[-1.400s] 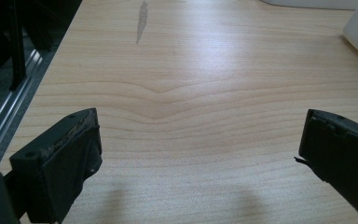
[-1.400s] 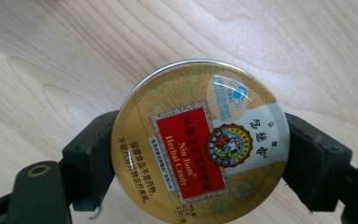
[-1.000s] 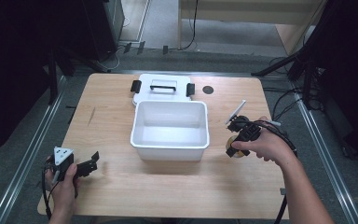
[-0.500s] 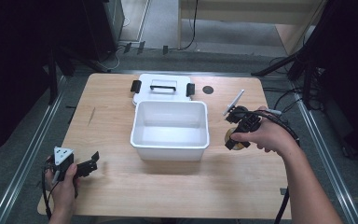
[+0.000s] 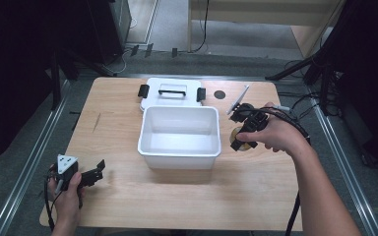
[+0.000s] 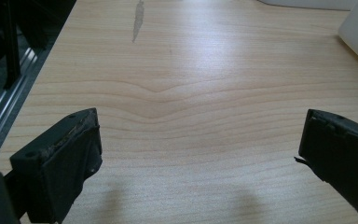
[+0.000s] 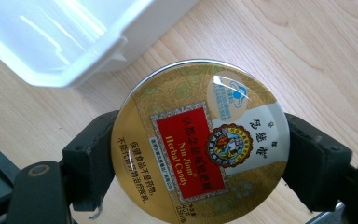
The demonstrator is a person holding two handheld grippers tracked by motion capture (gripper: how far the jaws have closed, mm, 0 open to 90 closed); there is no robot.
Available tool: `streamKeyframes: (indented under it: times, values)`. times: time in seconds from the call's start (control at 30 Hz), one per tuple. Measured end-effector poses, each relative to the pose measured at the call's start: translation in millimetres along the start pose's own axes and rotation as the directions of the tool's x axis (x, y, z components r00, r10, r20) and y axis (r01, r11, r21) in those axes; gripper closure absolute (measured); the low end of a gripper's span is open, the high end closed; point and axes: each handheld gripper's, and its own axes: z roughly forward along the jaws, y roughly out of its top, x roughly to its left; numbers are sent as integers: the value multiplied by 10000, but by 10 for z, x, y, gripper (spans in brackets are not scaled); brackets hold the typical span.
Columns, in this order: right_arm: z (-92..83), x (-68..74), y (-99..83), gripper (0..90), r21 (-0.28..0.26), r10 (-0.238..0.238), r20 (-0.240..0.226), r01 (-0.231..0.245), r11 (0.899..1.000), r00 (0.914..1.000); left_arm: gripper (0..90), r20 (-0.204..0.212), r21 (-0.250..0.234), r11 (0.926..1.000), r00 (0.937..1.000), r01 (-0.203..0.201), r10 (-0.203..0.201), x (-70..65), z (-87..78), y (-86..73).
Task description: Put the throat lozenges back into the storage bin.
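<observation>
A round gold tin (image 7: 200, 149) with a red "Herbal Candy" label sits between the two black jaws of my right gripper (image 7: 199, 161), which is shut on its sides. In the high view the right gripper (image 5: 239, 138) holds the tin (image 5: 238, 132) just right of the white plastic bin (image 5: 179, 153), over the wooden table. The bin's corner (image 7: 74, 42) lies close above the tin in the right gripper view. My left gripper (image 5: 94, 173) rests at the table's near left, held in a hand. Its jaws stand wide apart with bare wood between them (image 6: 200, 140).
The bin's white lid (image 5: 172, 92) with a black handle and side clips lies flat behind the bin. A thin white strip (image 5: 239, 100) and a small dark round mark (image 5: 220, 94) are at the back right. Cables trail off the right edge.
My right gripper has carried the tin slightly left and away from the person, closer to the bin's right wall. The left gripper has stayed put.
</observation>
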Motion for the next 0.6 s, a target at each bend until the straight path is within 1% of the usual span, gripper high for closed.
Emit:
streamKeyframes:
  times: [0.03,0.1,0.27,0.43,0.47,0.6]
  values:
    - [-12,16,33,205,-24,-132,-4,132,9999,9999,0,14,8,10000,10000,25,-25,3,-2,0]
    - [-23,24,49,205,1,-160,28,160,9999,9999,0,15,7,10000,10000,27,-27,4,-1,0]
    - [-74,86,158,205,-80,-330,30,330,9994,9995,0,2,-17,10000,10000,16,-16,2,1,0]
    - [-80,141,242,205,-160,-574,34,574,9982,9983,0,24,-13,10000,10000,17,-17,3,2,1]
    - [-82,155,254,205,-126,-533,6,533,9985,9986,0,25,-14,10000,10000,21,-21,3,2,1]
    - [-87,197,317,205,-121,-733,12,733,9972,9973,0,37,2,10000,10000,35,-35,4,1,1]
